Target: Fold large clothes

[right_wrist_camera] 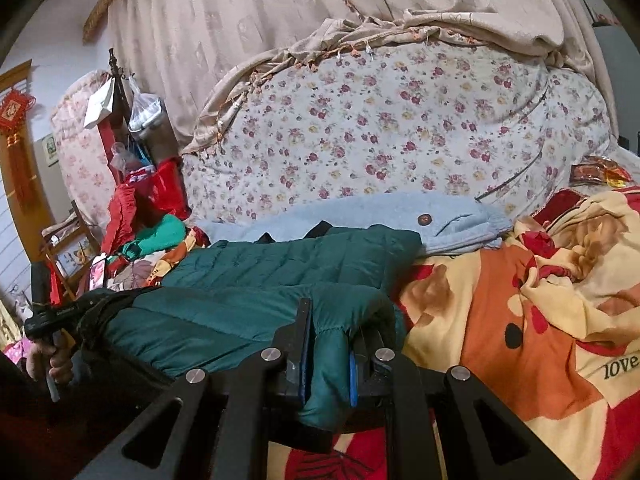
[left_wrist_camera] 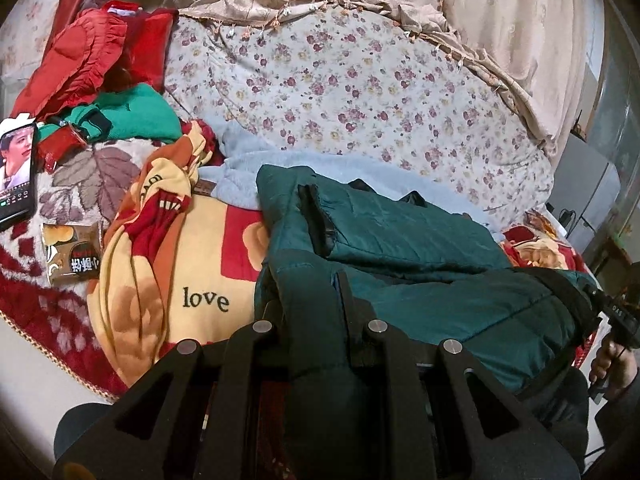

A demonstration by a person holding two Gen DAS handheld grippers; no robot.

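Note:
A dark teal padded jacket [left_wrist_camera: 420, 248] lies partly folded across the bed, one layer doubled over another. My left gripper [left_wrist_camera: 310, 300] is shut on the jacket's near left edge, with thick fabric bunched between its fingers. My right gripper [right_wrist_camera: 330, 340] is shut on the jacket's [right_wrist_camera: 280, 280] near right edge, blue pads pressing a fold of teal cloth. The right gripper [left_wrist_camera: 616, 312] and the hand holding it show at the right edge of the left wrist view. At the left edge of the right wrist view the left gripper [right_wrist_camera: 48, 320] shows with its hand.
A yellow, orange and red "love" blanket [left_wrist_camera: 188, 272] covers the bed. A light blue fleece garment [right_wrist_camera: 400, 216] lies behind the jacket, against a big floral quilt [left_wrist_camera: 360, 92]. Red and green clothes [left_wrist_camera: 112, 92], a phone [left_wrist_camera: 16, 172] and a snack packet [left_wrist_camera: 74, 256] lie at the left.

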